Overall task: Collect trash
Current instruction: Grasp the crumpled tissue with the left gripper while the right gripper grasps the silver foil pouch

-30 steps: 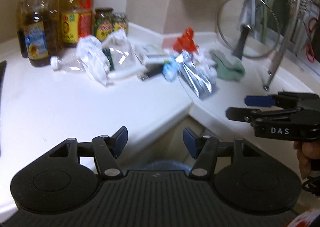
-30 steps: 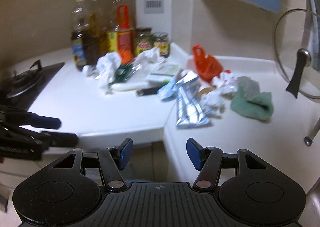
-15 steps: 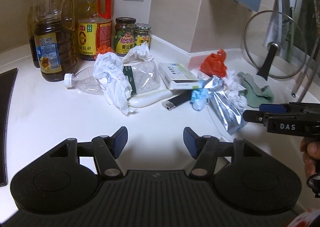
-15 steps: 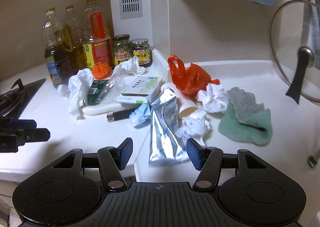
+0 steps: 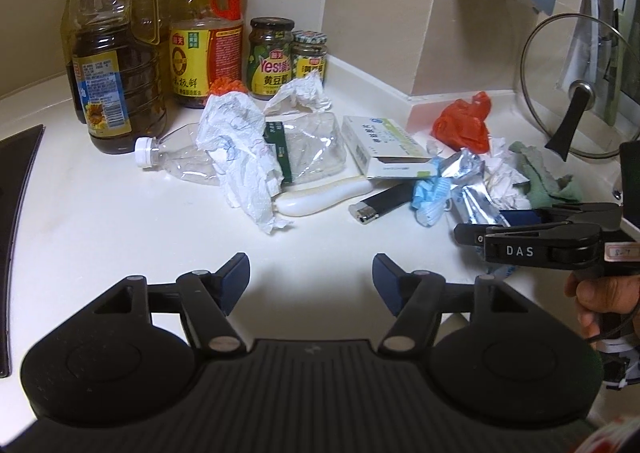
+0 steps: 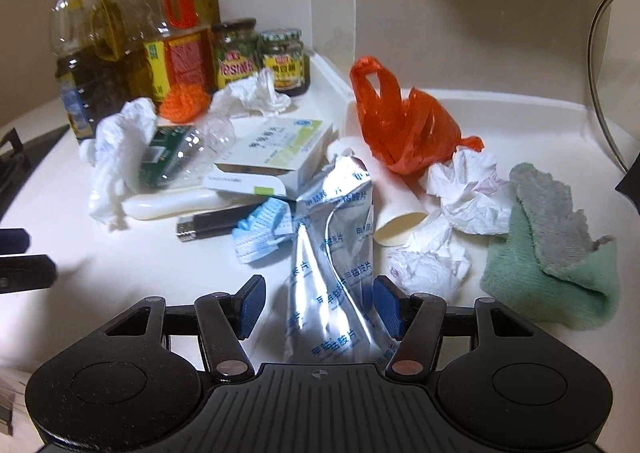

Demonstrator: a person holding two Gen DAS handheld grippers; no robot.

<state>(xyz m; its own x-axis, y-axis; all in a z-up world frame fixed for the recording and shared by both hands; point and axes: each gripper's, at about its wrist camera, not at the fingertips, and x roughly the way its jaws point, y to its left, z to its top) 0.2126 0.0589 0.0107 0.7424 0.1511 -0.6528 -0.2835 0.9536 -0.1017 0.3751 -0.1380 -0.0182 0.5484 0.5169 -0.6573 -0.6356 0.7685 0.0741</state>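
Right hand-held gripper [image 6: 319, 309]: spread astride foil pouch [image 6: 336, 253], lower centre, for pinching | left hand-held gripper [image 5: 306, 279]: spread, just widened, empty above counter [image 5: 100, 221]

"DAS" stands in white letters on the black side of the right gripper [image 5: 476, 227]. The taller green-lidded jar [image 5: 271, 58] reads "Yes!" with "黄豆酱" beneath — the smaller jar [image 5: 309, 57] beside it carries print too small to make out. The crumpled silver foil pouch [image 6: 334, 253] repeats "甲铵胺片" in blue, as best it reads. The yellow-labelled oil bottle [image 5: 206, 53] shows characters, not clearly legible.
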